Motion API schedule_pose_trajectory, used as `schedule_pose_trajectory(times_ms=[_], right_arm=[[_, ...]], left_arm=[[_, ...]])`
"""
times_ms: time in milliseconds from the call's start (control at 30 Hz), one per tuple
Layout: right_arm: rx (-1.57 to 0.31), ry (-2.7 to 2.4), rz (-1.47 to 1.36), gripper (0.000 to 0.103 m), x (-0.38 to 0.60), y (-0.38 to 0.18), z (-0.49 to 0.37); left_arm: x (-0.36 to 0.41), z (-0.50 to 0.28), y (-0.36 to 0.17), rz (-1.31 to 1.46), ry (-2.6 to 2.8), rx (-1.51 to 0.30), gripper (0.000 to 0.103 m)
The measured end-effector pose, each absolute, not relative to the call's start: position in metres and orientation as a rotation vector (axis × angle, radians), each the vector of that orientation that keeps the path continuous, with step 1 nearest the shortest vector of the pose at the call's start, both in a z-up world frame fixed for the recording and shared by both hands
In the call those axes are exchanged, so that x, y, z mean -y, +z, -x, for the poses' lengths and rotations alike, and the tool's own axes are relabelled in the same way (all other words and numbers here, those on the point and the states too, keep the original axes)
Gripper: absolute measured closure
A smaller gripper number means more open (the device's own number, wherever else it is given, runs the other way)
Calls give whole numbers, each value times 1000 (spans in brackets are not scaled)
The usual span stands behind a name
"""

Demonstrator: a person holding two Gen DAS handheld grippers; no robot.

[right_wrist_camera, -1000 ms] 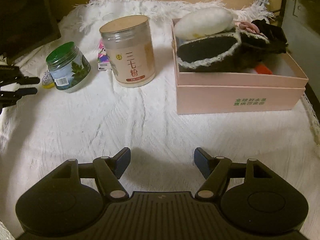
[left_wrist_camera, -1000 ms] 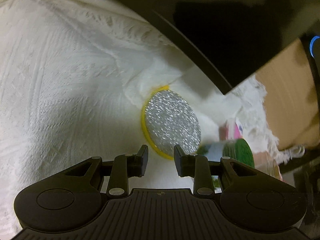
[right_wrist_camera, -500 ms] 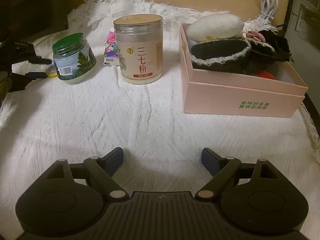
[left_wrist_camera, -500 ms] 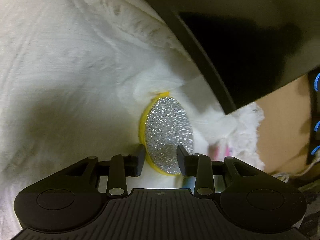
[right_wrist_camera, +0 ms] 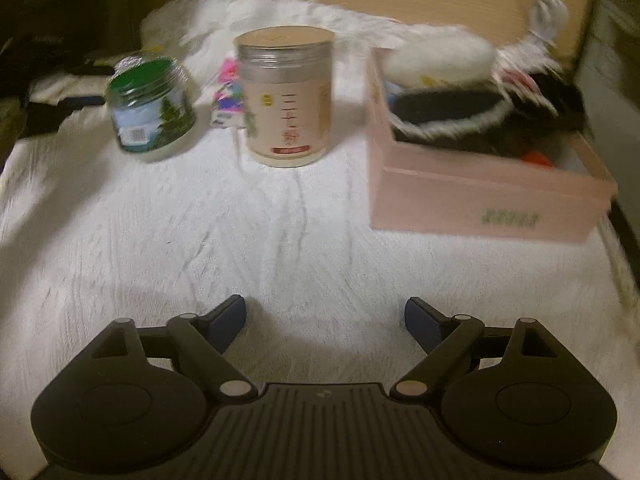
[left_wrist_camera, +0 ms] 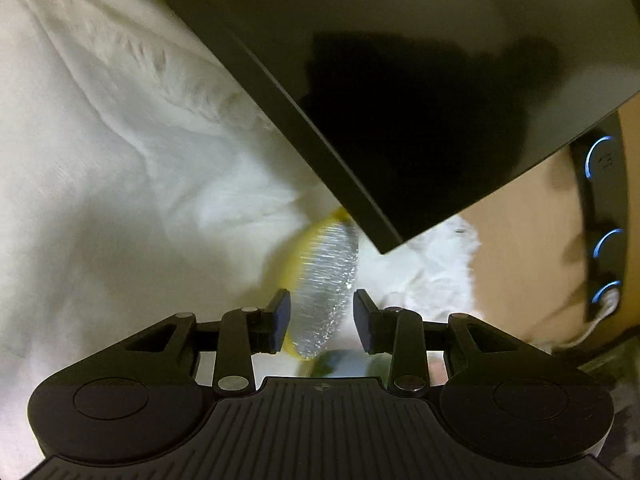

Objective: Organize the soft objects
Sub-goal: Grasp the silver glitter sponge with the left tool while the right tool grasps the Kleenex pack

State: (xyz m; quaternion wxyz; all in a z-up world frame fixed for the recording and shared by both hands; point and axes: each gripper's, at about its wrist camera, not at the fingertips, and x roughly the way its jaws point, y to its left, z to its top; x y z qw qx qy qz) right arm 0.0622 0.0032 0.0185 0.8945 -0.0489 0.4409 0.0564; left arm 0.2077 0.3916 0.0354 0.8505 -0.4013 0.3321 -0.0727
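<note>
A round silver-glitter pad with a yellow rim [left_wrist_camera: 326, 284] lies on the white cloth [left_wrist_camera: 100, 208], blurred, tilted edge-on. My left gripper [left_wrist_camera: 322, 320] is open, its fingers on either side of the pad's near end, not closed on it. In the right wrist view the pad [right_wrist_camera: 130, 62] peeks from behind the green-lidded jar. My right gripper [right_wrist_camera: 325, 318] is open and empty over the cloth. A pink box [right_wrist_camera: 476, 200] at the right holds a white plush, a black knitted piece and other soft items.
A dark monitor [left_wrist_camera: 400, 92] overhangs the pad closely. A green-lidded jar [right_wrist_camera: 150, 110], a tall beige-lidded canister [right_wrist_camera: 286, 98] and a small colourful packet [right_wrist_camera: 228, 94] stand mid-cloth. A wooden surface lies behind the cloth's fringe.
My left gripper moved forward so the glitter pad now sits between its fingers, and the view rotated. My right gripper drifted left and the view blurred; its jaws stay wide.
</note>
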Motion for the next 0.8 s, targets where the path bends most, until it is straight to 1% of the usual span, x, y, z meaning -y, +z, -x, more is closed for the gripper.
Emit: schedule_pose_trajectory(times_ms=[67,167,233,300,367,433,500,600,800], right_arm=[[-887,174,167,19,-12,35,-66],[-776,273,237,19,-28,84,-81],[-731,310,238,19,-39,120,-105],[-764,329,183,19,-49,148,-147],[-863,350,92,19,-56,160,-201],[-960,351,51,19,-65,155,-249],[-1055,300,81,19,-82,135,-290],[-1132,230,125,20,-103,103,-324],[-1194,232,106,20,-115,69,-339]], left_arm=[[-397,-200,42,764,-119,-708,65],[-406,-190,44,703,-92,-739,65],[-411,-184,40,720,-101,-745,65],[-417,-178,34,751,-114,-746,65],[-424,-172,29,776,-125,-742,65],[-426,-172,25,801,-140,-733,65],[-428,-175,22,812,-159,-722,65],[-428,-187,20,794,-192,-695,65],[-424,-226,21,638,-205,-677,65]])
